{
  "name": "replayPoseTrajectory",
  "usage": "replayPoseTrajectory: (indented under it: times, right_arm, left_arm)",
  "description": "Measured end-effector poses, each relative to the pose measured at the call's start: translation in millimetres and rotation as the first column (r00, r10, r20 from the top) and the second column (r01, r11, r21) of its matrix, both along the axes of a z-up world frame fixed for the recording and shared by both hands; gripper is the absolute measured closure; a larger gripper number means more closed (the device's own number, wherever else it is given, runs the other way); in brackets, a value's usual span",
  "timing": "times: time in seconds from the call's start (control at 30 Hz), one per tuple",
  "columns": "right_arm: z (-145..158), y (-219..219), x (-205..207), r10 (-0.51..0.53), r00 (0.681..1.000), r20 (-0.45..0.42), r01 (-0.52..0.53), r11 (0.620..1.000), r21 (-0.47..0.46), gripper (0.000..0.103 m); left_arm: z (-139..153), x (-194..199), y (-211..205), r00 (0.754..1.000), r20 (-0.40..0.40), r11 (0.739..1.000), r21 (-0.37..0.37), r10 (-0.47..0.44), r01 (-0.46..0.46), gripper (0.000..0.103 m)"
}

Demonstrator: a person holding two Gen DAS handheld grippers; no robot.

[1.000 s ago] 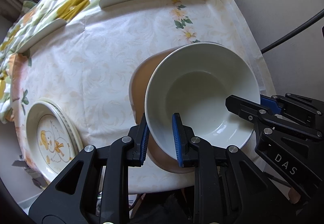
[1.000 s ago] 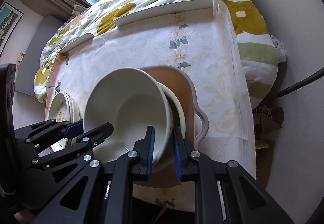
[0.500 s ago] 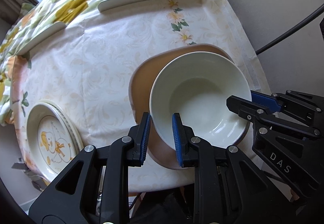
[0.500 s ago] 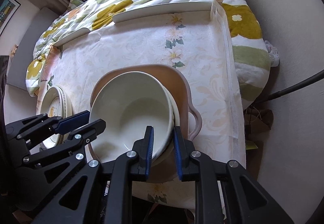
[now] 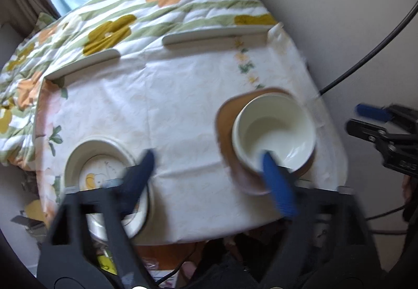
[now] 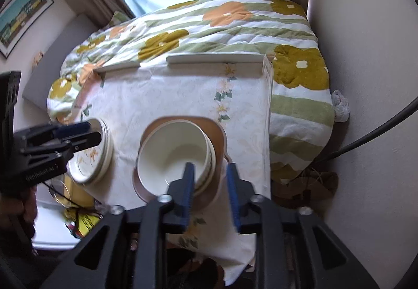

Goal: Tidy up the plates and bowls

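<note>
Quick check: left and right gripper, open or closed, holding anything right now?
Left gripper: open, holding nothing.
Right gripper: open, holding nothing; the white bowl sits free on the stack.

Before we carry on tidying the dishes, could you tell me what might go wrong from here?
1. The stacked white bowls sit slightly offset on the brown tray near the table's front edge, so a nudge might tip them.
2. The plate stack overhangs the table's left edge, right by the open left hand-held gripper.

Left gripper [image 5: 209, 166] spread wide, right gripper [image 6: 210, 184] parted
</note>
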State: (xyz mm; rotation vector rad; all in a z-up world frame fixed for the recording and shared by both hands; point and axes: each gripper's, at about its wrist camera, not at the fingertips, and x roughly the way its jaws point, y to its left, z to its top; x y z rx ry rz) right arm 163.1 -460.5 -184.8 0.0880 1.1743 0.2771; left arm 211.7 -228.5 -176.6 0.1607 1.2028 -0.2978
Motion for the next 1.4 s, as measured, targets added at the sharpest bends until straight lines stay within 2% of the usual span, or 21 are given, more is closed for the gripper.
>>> replayPoseTrajectory:
  times: [0.03, 0.07, 0.17, 0.27, 0.43, 0.53, 0.67, 0.8, 0.87, 0.9, 0.93, 1.03, 1.17, 1.3, 1.4]
  right_arm:
    - [-6.0, 0.6, -1.6, 0.007, 1.0, -0.011, -0.008, 1.0, -0.022, 0.027]
    - [-13.6, -0.1, -2.2, 0.013, 0.999, -0.036, -0.015, 0.999, -0.049, 0.019]
    - [-33.1, -0.7, -1.4, -0.001, 0.994, -0.108, -0.013, 0.991, -0.133, 0.019]
    - [-43.3, 0.3, -1.0, -0.004, 0.992, -0.125, -0.021, 0.98, -0.2, 0.019]
    - [-60.5, 15.2, 3.8, 0.057, 0.983, -0.176, -0.101, 0.963, -0.251, 0.019]
    - [-71.0, 21.8, 7.7, 0.09, 0.974, -0.207, -0.142, 0.958, -0.251, 0.019]
    - [-83.4, 28.0, 18.7, 0.135, 0.961, -0.241, -0.187, 0.96, -0.209, 0.038]
    - [-97.5, 31.2, 29.3, 0.186, 0.939, -0.288, -0.243, 0.954, -0.176, 0.054]
    - [-104.2, 32.9, 32.5, 0.212, 0.93, -0.301, -0.264, 0.954, -0.142, 0.066]
    - [-108.3, 33.9, 34.1, 0.223, 0.925, -0.307, -0.271, 0.955, -0.121, 0.069]
    - [-112.6, 34.8, 35.4, 0.233, 0.92, -0.314, -0.278, 0.954, -0.108, 0.072]
    - [-123.0, 34.7, 37.7, 0.262, 0.913, -0.314, -0.293, 0.955, -0.054, 0.076]
    - [-131.8, 38.2, 36.8, 0.296, 0.91, -0.289, -0.314, 0.949, -0.016, 0.084]
    - [-137.9, 36.6, 33.3, 0.291, 0.923, -0.25, -0.303, 0.953, -0.009, 0.085]
    - [-137.2, 38.6, 26.6, 0.301, 0.928, -0.218, -0.312, 0.95, -0.015, 0.085]
  left_arm:
    - [-5.8, -0.2, 4.0, 1.0, -0.006, 1.0, 0.003, -0.005, 0.005, 0.008]
    - [-12.9, 0.4, 5.7, 0.999, -0.029, 1.0, 0.001, -0.014, 0.014, 0.008]
    - [-36.3, -0.3, 7.3, 0.995, -0.092, 0.999, 0.002, -0.045, 0.046, 0.008]
    - [-57.0, -3.5, 2.0, 0.988, -0.125, 0.995, 0.007, -0.094, 0.096, 0.008]
    - [-78.9, -7.0, -6.1, 0.981, -0.152, 0.992, 0.024, -0.121, 0.126, 0.008]
    - [-86.2, -4.1, -6.7, 0.978, -0.174, 0.993, 0.013, -0.115, 0.119, 0.008]
    - [-94.4, 3.6, -9.0, 0.976, -0.197, 0.995, 0.008, -0.093, 0.096, 0.015]
    - [-106.5, 10.5, -19.2, 0.965, -0.247, 0.995, 0.007, -0.092, 0.097, 0.032]
    - [-115.0, 14.4, -25.5, 0.957, -0.273, 0.995, -0.001, -0.096, 0.099, 0.042]
    - [-119.5, 16.2, -28.8, 0.954, -0.283, 0.995, -0.009, -0.098, 0.099, 0.05]
    - [-122.7, 17.4, -31.9, 0.952, -0.289, 0.995, -0.017, -0.101, 0.1, 0.059]
    - [-131.7, 18.3, -40.2, 0.953, -0.278, 0.992, -0.034, -0.122, 0.118, 0.076]
    - [-141.9, 18.9, -45.8, 0.955, -0.26, 0.99, -0.051, -0.141, 0.132, 0.084]
    - [-142.7, 15.2, -50.8, 0.961, -0.223, 0.986, -0.062, -0.162, 0.152, 0.091]
    - [-141.8, 10.7, -57.1, 0.963, -0.201, 0.984, -0.04, -0.179, 0.175, 0.091]
